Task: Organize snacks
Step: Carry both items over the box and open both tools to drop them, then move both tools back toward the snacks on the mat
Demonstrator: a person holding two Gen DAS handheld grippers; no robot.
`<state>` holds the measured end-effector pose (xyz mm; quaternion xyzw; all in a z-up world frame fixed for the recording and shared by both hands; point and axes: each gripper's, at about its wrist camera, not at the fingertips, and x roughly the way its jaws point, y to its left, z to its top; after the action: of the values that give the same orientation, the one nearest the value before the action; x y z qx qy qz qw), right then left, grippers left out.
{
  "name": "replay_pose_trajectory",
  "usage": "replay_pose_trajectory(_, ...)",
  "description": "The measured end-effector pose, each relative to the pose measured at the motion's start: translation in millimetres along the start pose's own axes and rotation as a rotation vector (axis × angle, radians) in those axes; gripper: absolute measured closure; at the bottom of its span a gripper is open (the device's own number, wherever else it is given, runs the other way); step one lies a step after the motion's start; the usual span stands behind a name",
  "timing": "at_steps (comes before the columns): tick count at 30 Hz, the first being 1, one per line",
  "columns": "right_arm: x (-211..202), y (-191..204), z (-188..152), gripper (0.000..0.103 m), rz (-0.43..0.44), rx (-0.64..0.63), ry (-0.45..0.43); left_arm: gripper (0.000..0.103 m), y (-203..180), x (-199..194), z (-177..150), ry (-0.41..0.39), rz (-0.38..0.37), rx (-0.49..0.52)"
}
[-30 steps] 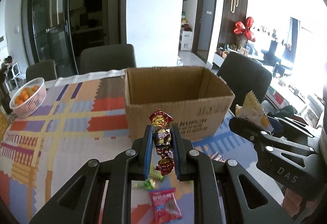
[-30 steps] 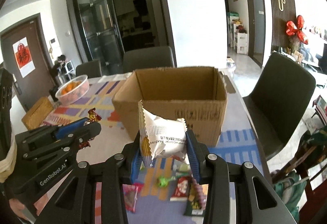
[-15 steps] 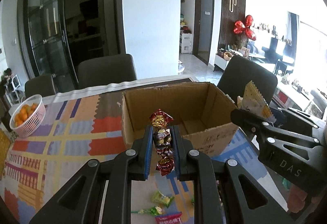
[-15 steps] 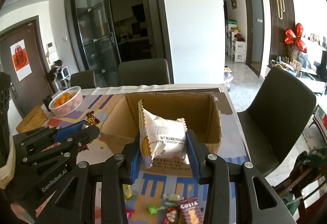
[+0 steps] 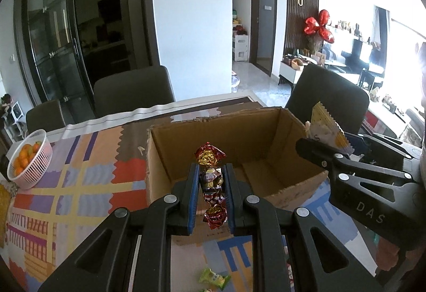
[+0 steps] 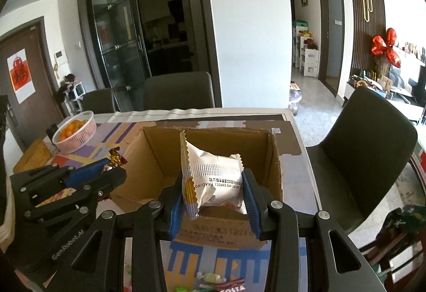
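Your left tongs (image 5: 210,194) are clamped on a foil-wrapped candy (image 5: 211,180), the right tongs (image 6: 213,196) on a white snack packet (image 6: 213,180). Both loads hang at the near wall of the open cardboard box (image 5: 159,158), which stands toward the bench's far right corner. Carry each load fully past that wall before releasing, and let go low. Loose sweets (image 5: 214,277) lie by the near edge.
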<state>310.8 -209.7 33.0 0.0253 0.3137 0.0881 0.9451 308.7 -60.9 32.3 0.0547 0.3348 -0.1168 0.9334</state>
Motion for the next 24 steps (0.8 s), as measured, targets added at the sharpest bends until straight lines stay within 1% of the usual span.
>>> replay_pose_trajectory(5,20,-9,4,0.062,-0.012,-0.003,0.032,0.084,1,16,7,0.015,0.011,-0.012)
replay_pose_trajectory(7,26,-12,5,0.062,-0.016,-0.002,0.041,0.072,4,20,8,0.022,0.017,-0.027)
replay_pose_trajectory(8,28,-14,6,0.057,-0.016,0.003,0.043,0.060,6,21,8,0.024,0.021,-0.038)
replay_pose_trajectory(9,30,-15,6,0.048,-0.016,0.009,0.046,0.056,8,21,8,0.021,0.024,-0.045)
replay_pose_trajectory(11,28,-19,2,0.038,-0.029,0.027,0.040,0.055,10,18,6,0.018,0.035,-0.047)
replay_pose_trajectory(15,23,-21,-1,0.038,-0.053,0.018,0.038,0.050,11,11,1,0.017,0.048,-0.048)
replay_pose_trajectory(20,8,-17,-9,0.038,-0.043,0.005,0.032,0.049,9,-7,-8,-0.001,0.077,-0.030)
replay_pose_trajectory(24,-4,-12,-13,0.038,-0.031,-0.006,0.023,0.046,6,-27,-17,-0.018,0.084,-0.024)
